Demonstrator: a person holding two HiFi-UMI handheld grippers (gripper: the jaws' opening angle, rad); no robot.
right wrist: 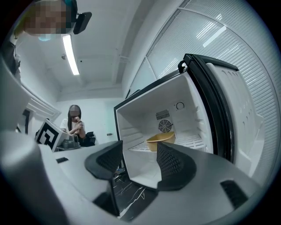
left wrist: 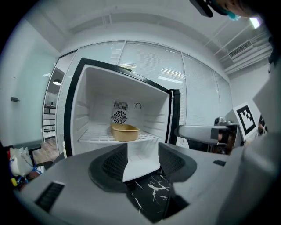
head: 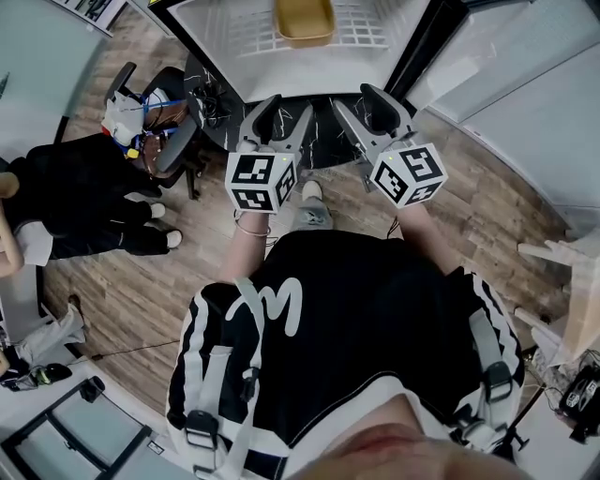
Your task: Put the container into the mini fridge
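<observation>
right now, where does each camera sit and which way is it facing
Head view: on the person's head, steeply down at the open mini fridge, left gripper, right gripper, black shirt.
Left gripper view: on the left gripper, along its open empty jaws into the fridge; right gripper at right.
Right gripper view: on the right gripper, tilted toward the fridge; left gripper at left.
Shared: all three show the container on the fridge shelf.

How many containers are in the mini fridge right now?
1. The yellow container sits on the wire shelf inside the open mini fridge; the space below the shelf is partly hidden.
</observation>
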